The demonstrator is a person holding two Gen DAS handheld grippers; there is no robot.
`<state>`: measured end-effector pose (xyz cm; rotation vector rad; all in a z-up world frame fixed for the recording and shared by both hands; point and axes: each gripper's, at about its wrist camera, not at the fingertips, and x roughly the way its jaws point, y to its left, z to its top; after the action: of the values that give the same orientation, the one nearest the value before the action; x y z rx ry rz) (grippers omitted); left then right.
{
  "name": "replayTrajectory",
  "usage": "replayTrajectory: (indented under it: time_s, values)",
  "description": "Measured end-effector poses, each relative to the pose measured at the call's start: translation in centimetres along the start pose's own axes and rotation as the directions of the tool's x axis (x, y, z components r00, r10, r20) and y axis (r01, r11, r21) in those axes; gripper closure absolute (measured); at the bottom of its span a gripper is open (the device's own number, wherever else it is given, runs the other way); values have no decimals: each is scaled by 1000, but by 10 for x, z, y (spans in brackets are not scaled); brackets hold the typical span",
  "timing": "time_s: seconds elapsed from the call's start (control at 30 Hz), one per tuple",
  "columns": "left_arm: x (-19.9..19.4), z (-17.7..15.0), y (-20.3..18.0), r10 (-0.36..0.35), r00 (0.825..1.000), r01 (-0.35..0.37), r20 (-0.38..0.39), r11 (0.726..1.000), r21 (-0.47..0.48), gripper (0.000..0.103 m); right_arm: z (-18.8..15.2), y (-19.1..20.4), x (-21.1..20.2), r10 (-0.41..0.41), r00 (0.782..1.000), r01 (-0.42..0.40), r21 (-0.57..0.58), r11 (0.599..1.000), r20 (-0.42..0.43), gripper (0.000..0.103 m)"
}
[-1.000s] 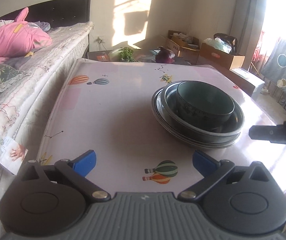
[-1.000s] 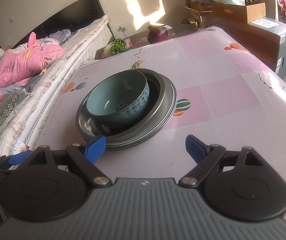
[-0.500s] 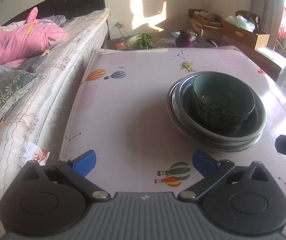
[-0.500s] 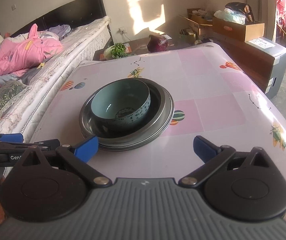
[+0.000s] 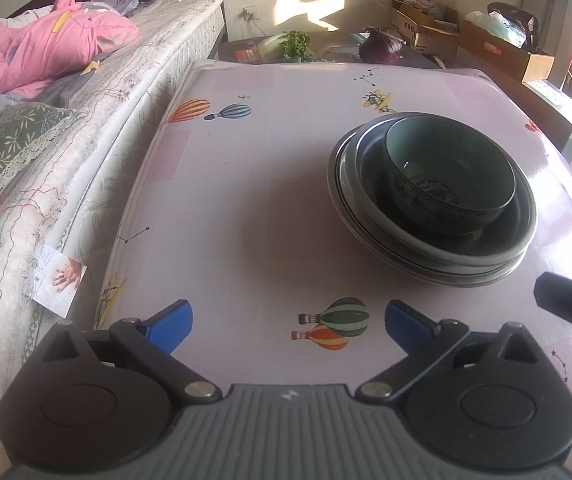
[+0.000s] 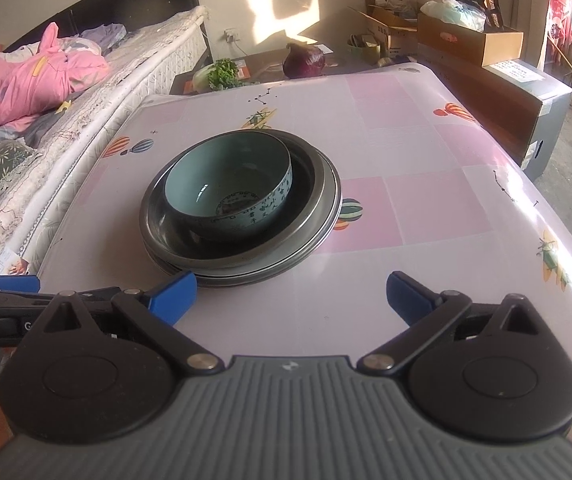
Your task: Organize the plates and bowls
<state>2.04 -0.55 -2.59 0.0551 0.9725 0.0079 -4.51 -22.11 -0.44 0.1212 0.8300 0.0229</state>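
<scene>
A teal ceramic bowl with dark script on its side sits inside a stack of metal plates on the pink table. My left gripper stands open over the table's near edge, left of the stack, with nothing between its blue pads. My right gripper is also open and empty, just short of the stack, its left pad close to the plates' rim. In the right wrist view the left gripper's finger shows at the left edge.
A bed with pink bedding runs along the table's left side. Beyond the far edge stand a low stand with greens and a red cabbage, then cardboard boxes. A wooden cabinet flanks the right.
The right gripper's jaws have widened and it has drawn back a little from the stack. The left gripper has tipped downward, so the stack sits lower and nearer in its view.
</scene>
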Motion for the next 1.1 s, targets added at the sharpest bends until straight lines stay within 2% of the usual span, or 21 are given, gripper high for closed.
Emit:
replayTrajectory:
  time_s: [0.27, 1.1]
  values:
    - [1, 2, 6, -1, 1000, 1, -16, 999, -39, 0, -2, 0, 3, 5, 1000, -5, 6, 1000, -7, 1]
    - [1, 3, 1, 5, 1000, -6, -17, 1000, -28, 0, -5, -3, 6, 11, 1000, -10, 18, 1000, -22, 1]
